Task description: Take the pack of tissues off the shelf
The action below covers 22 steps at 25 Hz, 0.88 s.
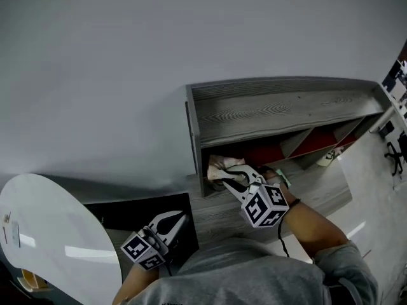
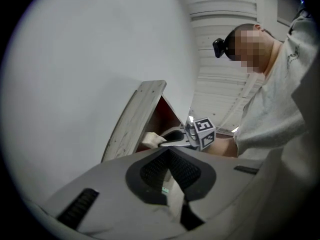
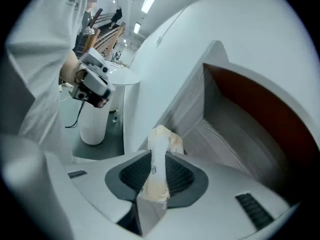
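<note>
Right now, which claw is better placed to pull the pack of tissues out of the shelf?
The right one. The right claw is closed on the pack of tissues at the mouth of the shelf. The left claw is shut and empty, away from the shelf.

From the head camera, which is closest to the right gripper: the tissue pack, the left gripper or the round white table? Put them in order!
1. The tissue pack, pinched in the right gripper, inside the shelf.
2. The left gripper, lower left.
3. The round white table, far bottom left.
</note>
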Tool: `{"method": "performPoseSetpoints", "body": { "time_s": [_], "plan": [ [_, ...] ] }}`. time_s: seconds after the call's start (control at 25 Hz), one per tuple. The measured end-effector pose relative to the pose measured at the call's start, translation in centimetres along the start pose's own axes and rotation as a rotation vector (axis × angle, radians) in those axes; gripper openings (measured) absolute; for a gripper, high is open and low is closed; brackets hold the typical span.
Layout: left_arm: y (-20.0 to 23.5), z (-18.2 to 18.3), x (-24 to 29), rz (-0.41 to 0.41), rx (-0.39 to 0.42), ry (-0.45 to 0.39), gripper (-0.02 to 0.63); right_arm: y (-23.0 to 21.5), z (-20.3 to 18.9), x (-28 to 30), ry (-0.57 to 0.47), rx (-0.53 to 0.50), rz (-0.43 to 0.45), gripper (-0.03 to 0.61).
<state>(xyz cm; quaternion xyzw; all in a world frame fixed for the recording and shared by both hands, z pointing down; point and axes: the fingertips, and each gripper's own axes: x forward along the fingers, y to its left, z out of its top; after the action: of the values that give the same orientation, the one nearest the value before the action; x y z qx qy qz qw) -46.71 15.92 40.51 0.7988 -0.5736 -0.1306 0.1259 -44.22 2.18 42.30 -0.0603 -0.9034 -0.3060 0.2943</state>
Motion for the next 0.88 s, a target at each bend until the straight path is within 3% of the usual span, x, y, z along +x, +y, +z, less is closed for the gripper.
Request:
{"method": "performPoseSetpoints", "body": {
  "time_s": [0.4, 0.88],
  "plan": [
    [-2.4, -4.9, 5.1, -0.185, 0.004, 0.13, 0.009, 9.2, -5.3, -5.6, -0.005, 0.23, 0.041, 0.114],
    [-7.9, -16.0, 19.0, -0.271, 0.025, 0.37, 0.009, 12.6, -21.7, -9.8, 0.001, 0.437, 0.014, 0.112]
  ]
}}
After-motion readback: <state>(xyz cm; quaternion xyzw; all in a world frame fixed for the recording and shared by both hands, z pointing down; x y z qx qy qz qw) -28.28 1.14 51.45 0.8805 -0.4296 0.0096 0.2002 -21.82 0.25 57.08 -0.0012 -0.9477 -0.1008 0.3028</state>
